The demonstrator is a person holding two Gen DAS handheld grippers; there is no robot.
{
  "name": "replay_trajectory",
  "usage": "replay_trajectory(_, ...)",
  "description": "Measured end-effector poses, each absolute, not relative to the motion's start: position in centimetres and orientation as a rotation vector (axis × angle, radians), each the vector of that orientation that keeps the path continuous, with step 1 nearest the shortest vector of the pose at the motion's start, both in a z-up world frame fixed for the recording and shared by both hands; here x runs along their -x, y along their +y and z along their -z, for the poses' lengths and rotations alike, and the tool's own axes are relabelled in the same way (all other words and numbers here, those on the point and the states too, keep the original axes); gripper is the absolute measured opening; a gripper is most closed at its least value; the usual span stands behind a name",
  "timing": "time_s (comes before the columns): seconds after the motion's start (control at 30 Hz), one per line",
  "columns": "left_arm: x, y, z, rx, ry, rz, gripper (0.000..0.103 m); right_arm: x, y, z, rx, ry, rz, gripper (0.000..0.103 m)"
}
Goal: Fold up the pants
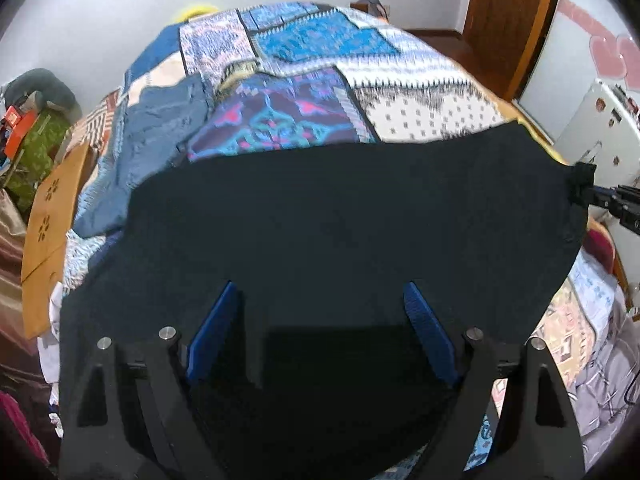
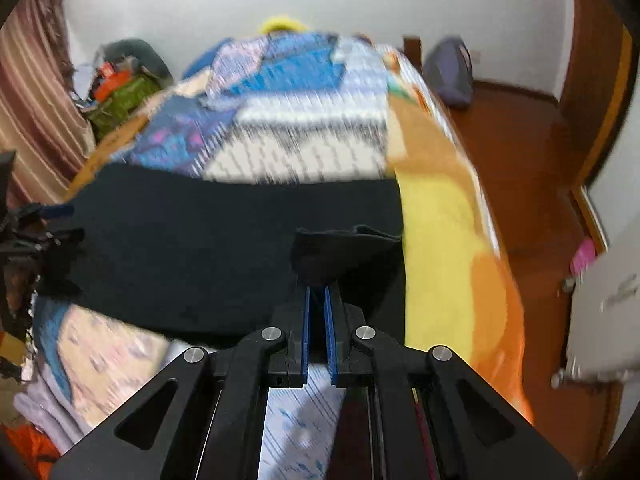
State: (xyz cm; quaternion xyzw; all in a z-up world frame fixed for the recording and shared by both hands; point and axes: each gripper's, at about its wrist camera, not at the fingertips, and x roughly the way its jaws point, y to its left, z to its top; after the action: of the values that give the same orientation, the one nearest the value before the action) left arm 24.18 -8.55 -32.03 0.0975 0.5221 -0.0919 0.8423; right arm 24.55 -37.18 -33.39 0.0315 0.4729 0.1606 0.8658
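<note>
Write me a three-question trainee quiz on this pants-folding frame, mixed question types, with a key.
1. True or false: the left gripper is clamped on the pants.
2. Which gripper pinches a bunched edge of the pants? A) left B) right C) neither
3. Fill in: the pants lie spread on a patterned ____ covering the bed.

Key
1. False: its jaws stand wide open over the dark cloth, with no fabric pressed between the pads.
2. B: the right gripper has its jaws nearly together on a bunched edge of the pants; the left wrist view also shows it pinching the pants' corner.
3. Quilt, a patchwork of blue, purple and white panels.
</note>
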Motion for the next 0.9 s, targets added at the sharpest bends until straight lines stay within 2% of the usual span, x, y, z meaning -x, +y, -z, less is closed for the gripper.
replay_trajectory(0.1,-24.1,-8.8,33.0,-0.212,1.119,0.185,0.086,-24.1,-37.3,35.6,-0.064,1.038,-0.323,0.011)
replay_trajectory(0.23,-24.4,-8.6,32.1,-0.205,1.111,0.191,0.086,-23.4,-37.9,35.6,-0.007,1.046,-0.283,0.032)
replay_trajectory(0.33,-25.2,-8.3,30.5,-0.209,1.072,0.188,0.086,-23.1,-38.9,34.1,-0.004,0.999,-0.271,0.038)
replay_trajectory(0.6,-30.0,-6.0,28.5,-0.211,1.033,0.120,0.086,-27.4,-39.2,32.2,-0.041,0.895,-0.257,0.039)
replay_trajectory(0.9,-33.1,-4.1,32.9,-0.183,1.135,0.073,0.086,-34.9,-38.5,36.9,-0.004,0.958,-0.199,0.039)
